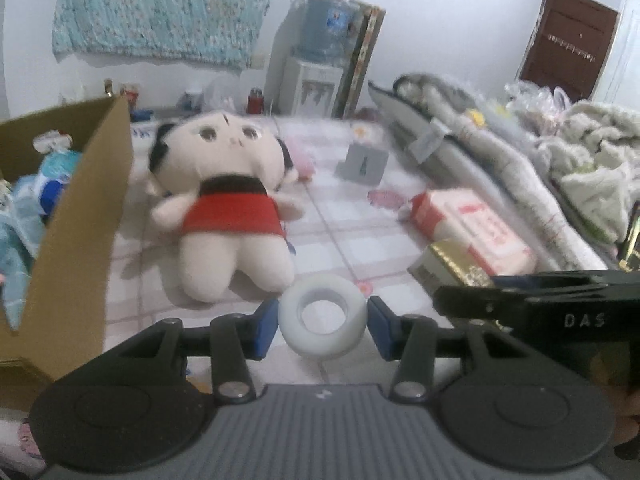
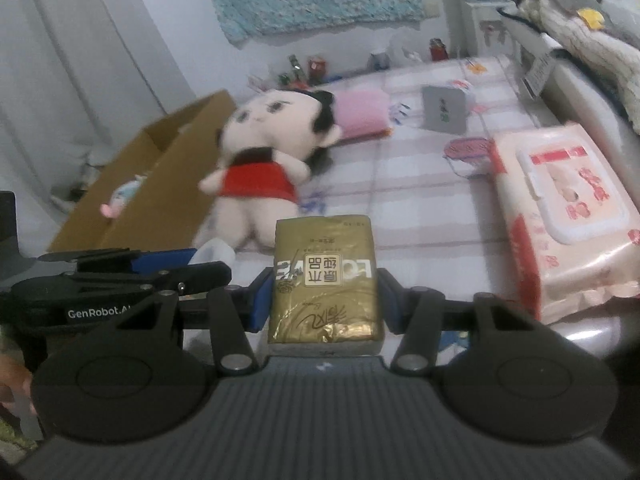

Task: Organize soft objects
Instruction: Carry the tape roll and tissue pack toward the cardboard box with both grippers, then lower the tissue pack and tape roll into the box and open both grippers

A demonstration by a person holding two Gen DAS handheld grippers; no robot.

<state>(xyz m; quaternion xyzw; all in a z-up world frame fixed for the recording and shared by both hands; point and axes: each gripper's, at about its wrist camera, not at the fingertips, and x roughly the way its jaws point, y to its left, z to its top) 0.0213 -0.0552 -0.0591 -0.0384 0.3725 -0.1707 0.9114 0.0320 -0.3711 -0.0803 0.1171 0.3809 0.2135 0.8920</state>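
My left gripper [image 1: 322, 326] is shut on a white soft ring [image 1: 322, 316], held just above the checked bed sheet. My right gripper [image 2: 324, 298] is shut on a gold tissue pack [image 2: 325, 284], whose end also shows in the left wrist view as the gold pack [image 1: 452, 266]. A plush doll [image 1: 224, 204] in a red dress lies face up ahead of both grippers, seen again from the right wrist as the doll [image 2: 264, 164]. An open cardboard box [image 1: 76, 232] with soft items inside stands left of the doll, and the right wrist view shows the same box [image 2: 160, 184].
A pink wet-wipes pack [image 2: 560, 216] lies at the right, shown also as the wipes pack [image 1: 476, 224]. A pink cushion [image 2: 360, 114] and a grey card [image 2: 444, 109] lie further back. Piled blankets [image 1: 520, 160] line the right side. A water dispenser [image 1: 320, 64] stands by the wall.
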